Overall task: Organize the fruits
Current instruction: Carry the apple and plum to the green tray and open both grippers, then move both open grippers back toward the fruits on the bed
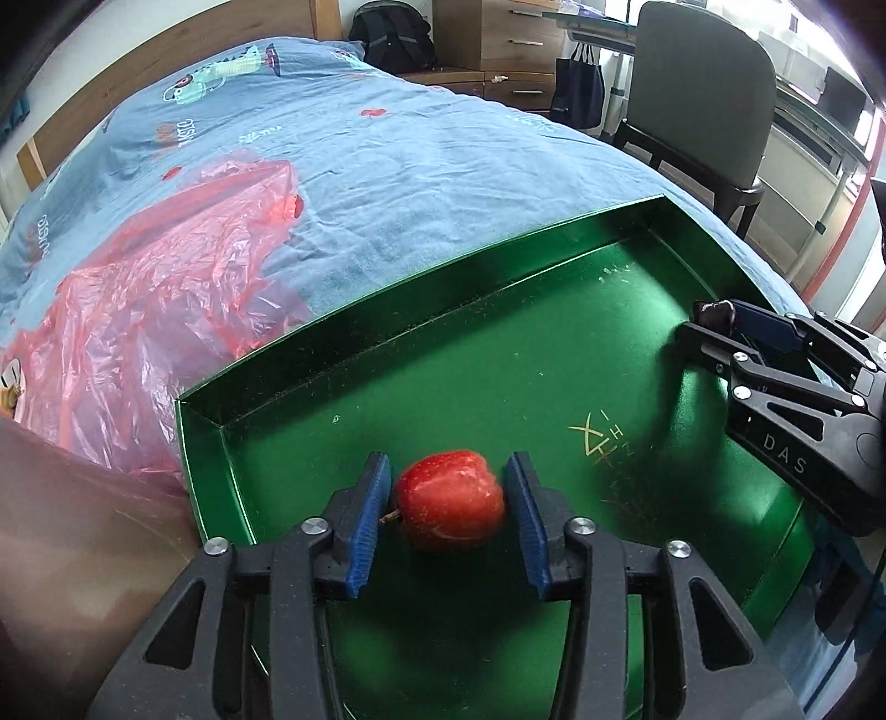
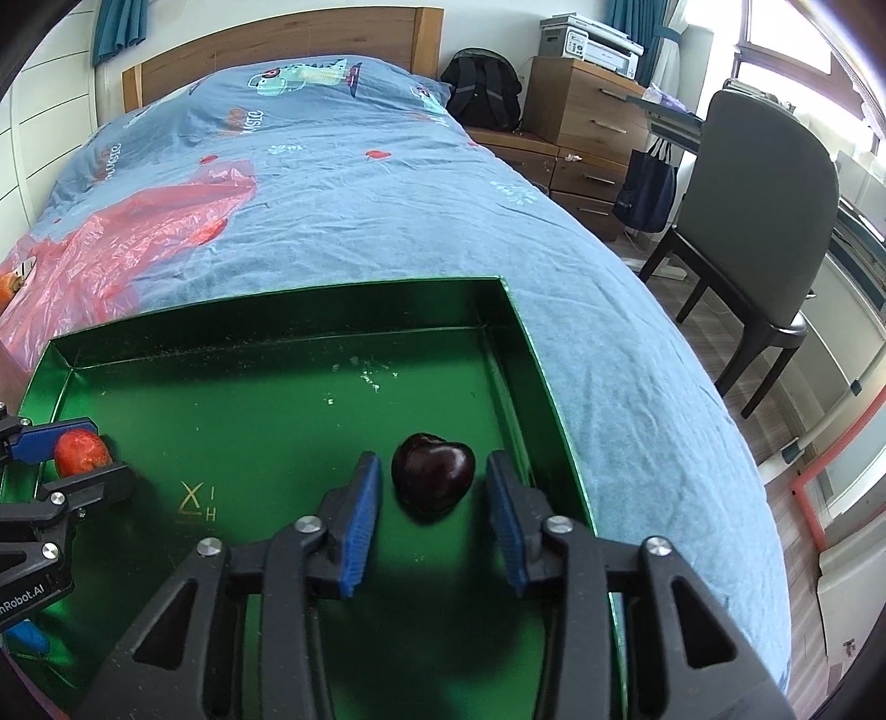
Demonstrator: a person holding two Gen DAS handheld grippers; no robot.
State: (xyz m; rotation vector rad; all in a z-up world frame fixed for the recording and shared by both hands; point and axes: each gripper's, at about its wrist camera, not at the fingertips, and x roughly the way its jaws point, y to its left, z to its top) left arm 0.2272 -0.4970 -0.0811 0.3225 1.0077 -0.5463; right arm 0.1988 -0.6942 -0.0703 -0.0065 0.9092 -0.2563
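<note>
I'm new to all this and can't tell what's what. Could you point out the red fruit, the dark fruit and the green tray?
red fruit (image 1: 449, 498): left wrist view, middle of its skin.
dark fruit (image 2: 433, 473): right wrist view, middle of its glossy skin.
green tray (image 2: 277, 343): right wrist view, far wall.

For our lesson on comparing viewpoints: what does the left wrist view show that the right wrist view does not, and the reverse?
Only the left wrist view: the red apple's stem, with that apple lying between the left tongs' blue pads. Only the right wrist view: a printer on the wooden drawers, and the whole dark plum between the right tongs. Both share the green tray, the blue bedspread, the red plastic bag and the grey chair.
</note>
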